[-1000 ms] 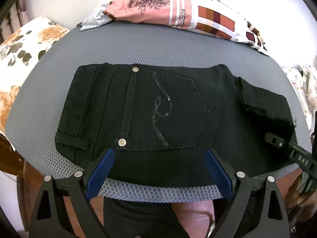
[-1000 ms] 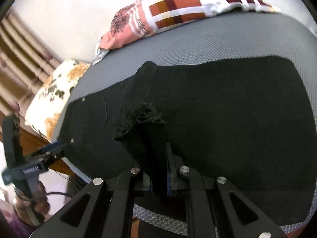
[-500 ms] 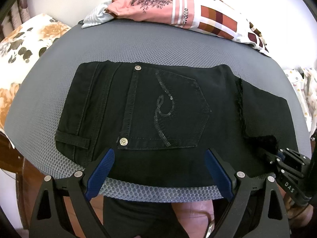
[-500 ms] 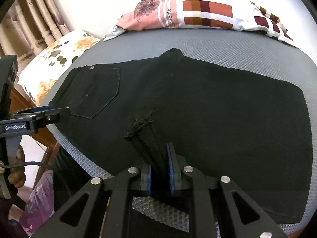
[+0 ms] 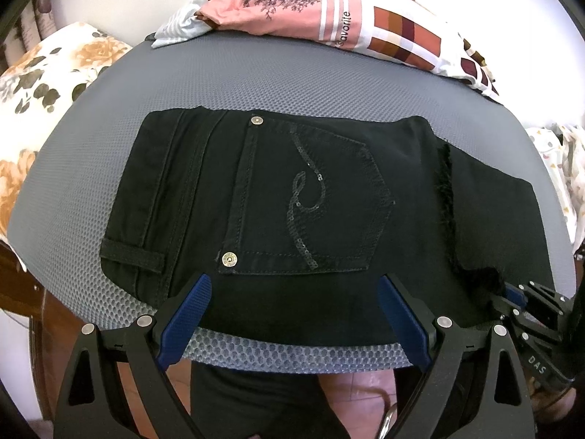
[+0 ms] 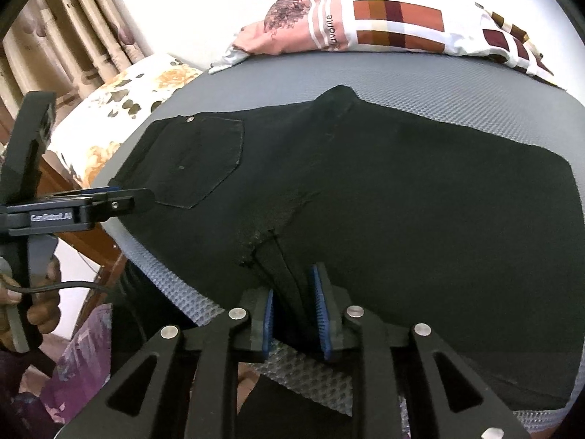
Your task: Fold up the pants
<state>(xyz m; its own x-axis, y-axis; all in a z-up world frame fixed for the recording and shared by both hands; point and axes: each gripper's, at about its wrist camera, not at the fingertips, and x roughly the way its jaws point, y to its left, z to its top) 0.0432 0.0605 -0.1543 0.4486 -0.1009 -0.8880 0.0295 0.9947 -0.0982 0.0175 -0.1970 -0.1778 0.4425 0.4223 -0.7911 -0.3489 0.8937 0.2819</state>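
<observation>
Black pants [image 5: 292, 190] lie folded on the grey mesh surface [image 5: 292, 73], back pocket with a sequin swirl facing up. My left gripper [image 5: 294, 280] stands wide open over the pants' near edge, nothing pinched between its blue pads. In the right wrist view the pants [image 6: 402, 183] spread flat, and their frayed hem [image 6: 256, 245] lies on top, near the front edge. My right gripper [image 6: 292, 281] straddles a ridge of that hem fabric; its jaws are opening and the pads stand just off the cloth. The right gripper [image 5: 512, 296] also shows at the pants' right corner.
A pile of pink and checked clothes [image 5: 347, 11] lies along the back edge. A floral cushion [image 5: 47, 66] sits to the left, curtains [image 6: 73, 36] behind it. The mesh surface [image 6: 402, 77] drops off at the front. A person's hand [image 6: 40, 311] holds the left gripper [image 6: 139, 195].
The right gripper brought the raised frayed leg end down onto the pants, where it now lies flat, and its jaws have parted. The left gripper stayed put.
</observation>
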